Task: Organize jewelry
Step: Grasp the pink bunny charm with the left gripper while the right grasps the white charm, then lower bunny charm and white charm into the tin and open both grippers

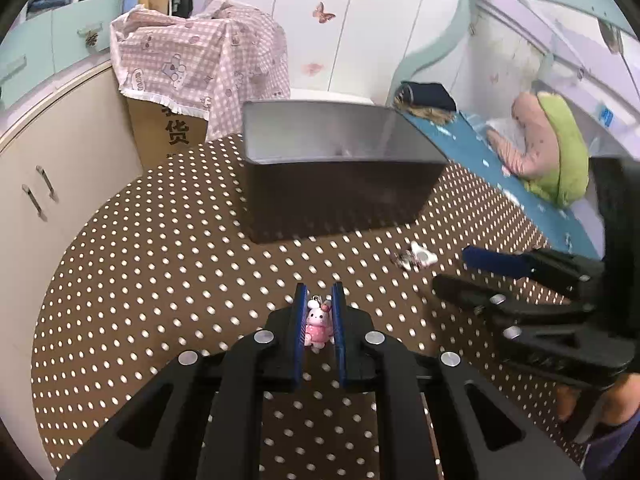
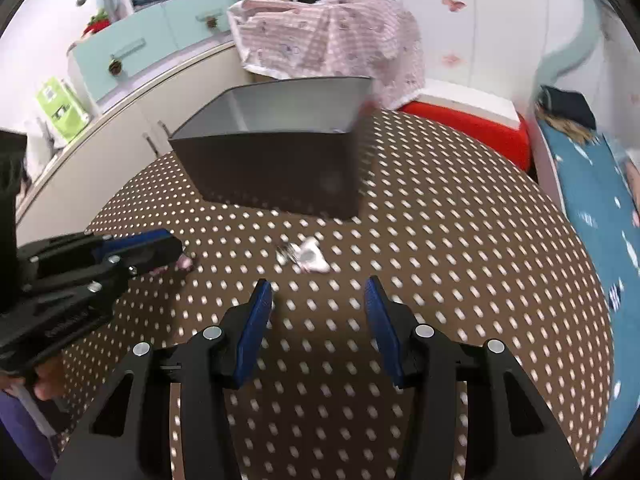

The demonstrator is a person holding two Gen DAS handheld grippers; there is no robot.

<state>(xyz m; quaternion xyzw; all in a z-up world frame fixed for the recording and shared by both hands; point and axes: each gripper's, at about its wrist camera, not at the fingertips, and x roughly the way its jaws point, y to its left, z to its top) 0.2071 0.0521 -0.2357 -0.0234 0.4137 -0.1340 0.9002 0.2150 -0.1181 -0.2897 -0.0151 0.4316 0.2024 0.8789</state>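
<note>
A small pink bunny charm [image 1: 317, 325] sits between the blue pads of my left gripper [image 1: 320, 294], which is shut on it just above the dotted brown tablecloth [image 1: 160, 272]. A white and silver trinket [image 1: 414, 258] lies on the cloth to the right; the right wrist view has the same trinket [image 2: 306, 259] ahead of my right gripper [image 2: 318, 290], which stands open with nothing between its fingers. The dark open box [image 1: 340, 176] stands at the back of the table. From the right wrist view the left gripper [image 2: 176, 254] is at the left, with a bit of pink at its tip.
A cardboard box under a pink checked cloth [image 1: 200, 68] stands behind the table at the left. Cream cabinets [image 1: 60, 168] run along the left. A bed with a blue sheet [image 2: 592, 216] and a pink and green plush [image 1: 548, 148] lies to the right. A red and white stool [image 2: 476, 128] stands past the table's far edge.
</note>
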